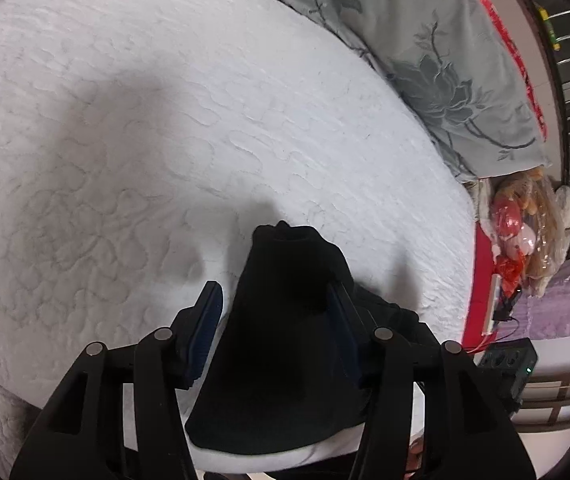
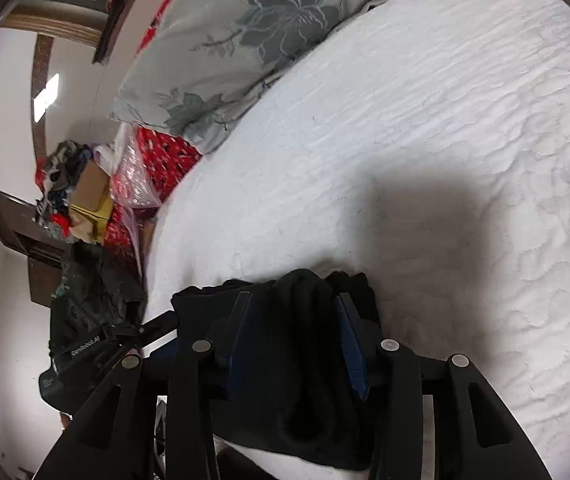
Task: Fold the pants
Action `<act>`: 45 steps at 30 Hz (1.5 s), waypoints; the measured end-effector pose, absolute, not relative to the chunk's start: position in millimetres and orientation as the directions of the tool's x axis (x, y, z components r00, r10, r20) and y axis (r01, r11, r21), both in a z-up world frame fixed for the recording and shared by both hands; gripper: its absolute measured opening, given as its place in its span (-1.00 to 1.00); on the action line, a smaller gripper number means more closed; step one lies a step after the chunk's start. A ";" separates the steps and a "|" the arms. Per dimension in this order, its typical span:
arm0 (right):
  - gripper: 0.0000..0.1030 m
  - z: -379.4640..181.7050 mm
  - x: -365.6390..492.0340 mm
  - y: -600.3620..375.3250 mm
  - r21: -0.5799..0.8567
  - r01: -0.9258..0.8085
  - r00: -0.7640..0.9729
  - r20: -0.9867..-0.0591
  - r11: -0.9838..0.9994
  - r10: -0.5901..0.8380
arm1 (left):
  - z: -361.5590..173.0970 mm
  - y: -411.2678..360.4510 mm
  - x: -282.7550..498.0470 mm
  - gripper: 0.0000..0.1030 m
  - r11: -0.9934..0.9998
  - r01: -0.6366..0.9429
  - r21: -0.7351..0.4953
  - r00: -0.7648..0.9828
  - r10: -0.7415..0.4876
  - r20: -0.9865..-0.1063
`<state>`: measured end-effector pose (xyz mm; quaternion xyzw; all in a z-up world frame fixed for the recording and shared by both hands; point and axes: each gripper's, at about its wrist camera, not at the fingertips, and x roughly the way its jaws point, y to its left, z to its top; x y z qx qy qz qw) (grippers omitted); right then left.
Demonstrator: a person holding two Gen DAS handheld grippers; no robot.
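The black pants (image 1: 285,340) lie bunched at the near edge of a white quilted bed (image 1: 165,120). My left gripper (image 1: 275,292) straddles a raised fold of the pants; its jaws stand wide apart with cloth between the blue pads, not pinched. In the right wrist view the pants (image 2: 305,360) are also heaped between the fingers of my right gripper (image 2: 293,300), whose jaws are likewise spread open around the fabric. Much of the garment is hidden under the grippers.
A grey floral pillow (image 1: 425,60) lies at the bed's far right; it also shows in the right wrist view (image 2: 245,40). Bags and boxes (image 2: 97,192) are piled beside the bed. A dark bag (image 2: 85,320) hangs at the left. White mattress (image 2: 445,160) stretches ahead.
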<state>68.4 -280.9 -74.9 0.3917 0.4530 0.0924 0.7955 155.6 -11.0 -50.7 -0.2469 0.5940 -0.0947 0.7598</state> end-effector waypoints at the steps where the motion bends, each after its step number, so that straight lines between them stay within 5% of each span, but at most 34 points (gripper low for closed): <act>1: -0.18 -75.2 70.9 -278.1 0.691 0.206 0.572 -0.660 0.693 0.488 | -50.6 -14.3 157.1 0.01 0.874 -0.148 -0.463 0.277 -0.413 -0.868; 4: -0.57 -67.5 71.1 -278.8 0.662 0.187 0.576 -0.672 0.726 0.465 | -40.4 -28.5 159.4 0.00 0.912 -0.109 -0.396 0.330 -0.342 -0.880; 9: -0.57 -83.7 69.4 -295.0 0.660 0.243 0.566 -0.691 0.711 0.448 | -52.1 -58.1 167.2 0.05 0.989 -0.036 -0.144 0.307 -0.126 -0.943; 15: -0.20 -70.6 55.4 -305.7 0.739 0.209 0.564 -0.626 0.641 0.538 | -33.9 -14.9 137.3 0.05 0.937 -0.063 -0.343 0.304 -0.309 -0.901; 18: 0.01 -66.2 38.1 -299.0 0.702 0.185 0.548 -0.655 0.688 0.520 | -46.1 -3.0 113.3 0.21 0.895 -0.118 -0.429 0.267 -0.388 -0.882; 21: 0.01 -73.1 28.6 -281.5 0.659 0.161 0.508 -0.694 0.735 0.511 | -68.2 -9.2 93.3 0.21 0.896 -0.141 -0.422 0.216 -0.388 -0.896; 23: -0.34 -74.5 24.0 -271.8 0.594 0.151 0.491 -0.738 0.790 0.462 | -78.5 -9.9 86.1 0.21 0.908 -0.170 -0.382 0.209 -0.345 -0.915; 26: -0.49 -68.7 7.9 -278.6 0.639 0.148 0.547 -0.689 0.755 0.476 | -81.0 -10.4 75.4 0.22 0.924 -0.162 -0.347 0.247 -0.303 -0.921; 29: -0.49 -90.7 4.0 -279.2 0.611 0.184 0.510 -0.729 0.770 0.457 | -81.3 -18.5 73.5 0.23 0.945 -0.139 -0.297 0.268 -0.253 -0.930; 31: -0.26 -100.5 2.6 -280.4 0.617 0.210 0.514 -0.729 0.758 0.451 | -78.6 -20.6 72.8 0.23 0.950 -0.128 -0.283 0.277 -0.240 -0.930; 37: -0.17 -58.0 0.0 -286.9 0.589 0.213 0.587 -0.715 0.780 0.380 | -68.1 7.4 60.7 0.21 0.917 -0.132 -0.377 0.237 -0.340 -0.910; 45: -0.01 -6.1 76.7 -196.6 0.559 -0.168 0.526 -0.645 0.812 0.554 | -75.1 17.7 54.9 0.21 0.910 -0.129 -0.395 0.209 -0.364 -0.907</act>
